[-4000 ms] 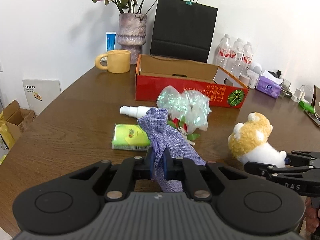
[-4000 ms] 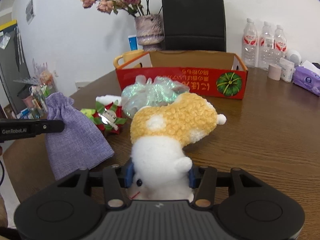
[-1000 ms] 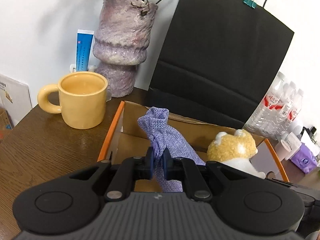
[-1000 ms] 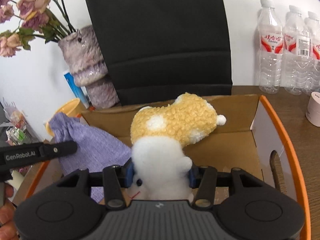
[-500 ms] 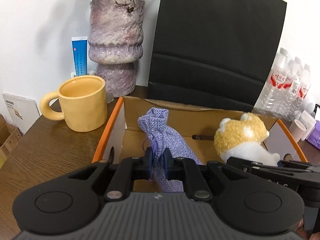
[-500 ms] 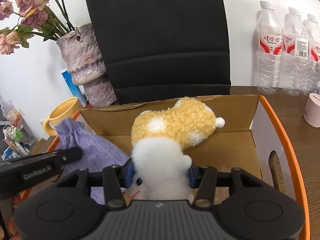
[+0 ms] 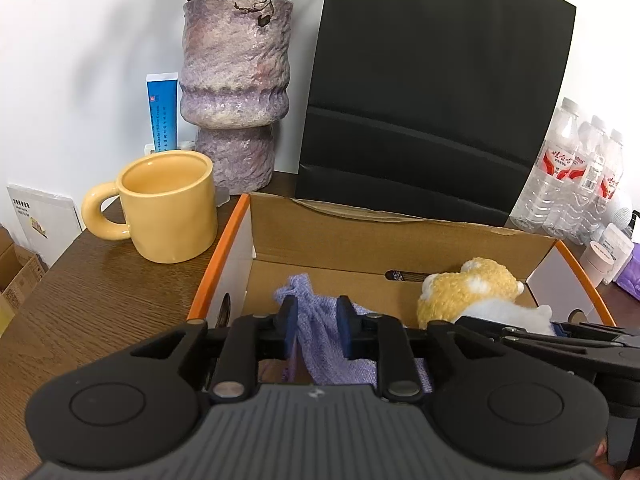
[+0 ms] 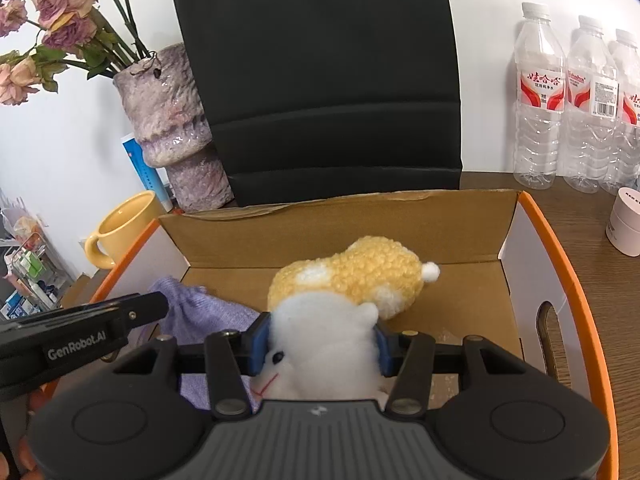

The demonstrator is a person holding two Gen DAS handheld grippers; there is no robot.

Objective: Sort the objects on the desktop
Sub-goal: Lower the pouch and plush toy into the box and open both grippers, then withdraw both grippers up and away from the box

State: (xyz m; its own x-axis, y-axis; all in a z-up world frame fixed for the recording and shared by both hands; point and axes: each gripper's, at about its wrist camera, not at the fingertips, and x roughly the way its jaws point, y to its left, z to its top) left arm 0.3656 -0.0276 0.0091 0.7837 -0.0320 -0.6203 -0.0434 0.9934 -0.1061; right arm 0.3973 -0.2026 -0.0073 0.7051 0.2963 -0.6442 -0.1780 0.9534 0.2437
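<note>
Both hands are over the cardboard box (image 7: 400, 236) now, and the left hand-held gripper (image 7: 318, 330) is letting go: its jaws are opening, the blue pads drawn off the cloth, with the purple drawstring pouch (image 7: 320, 332) slumped between them onto the box floor at the left end. Best thing here, I'd say, is to spread those jaws fully before lifting, and come straight up, so the loose fabric doesn't snag on a pad and ride back out. The right hand-held gripper (image 8: 322, 344) is clenched on the plush toy (image 8: 344, 300), white belly pinched between the pads, yellow head lying forward inside the box, near the middle. It looks low enough to drop; a soft toy will just flop, so a plain release should do. The two grippers sit close together over the box, the left one's finger crossing the right camera's lower left corner, so one should clear out before the other moves. Around the box on the counter (image 7: 100, 288): a yellow mug (image 7: 168, 206) just beside its left wall, a purple vase (image 7: 234, 84) behind that, a black paper bag (image 8: 316, 76) standing right behind the back flap, and water bottles (image 8: 568, 100) off right, all well clear.
</note>
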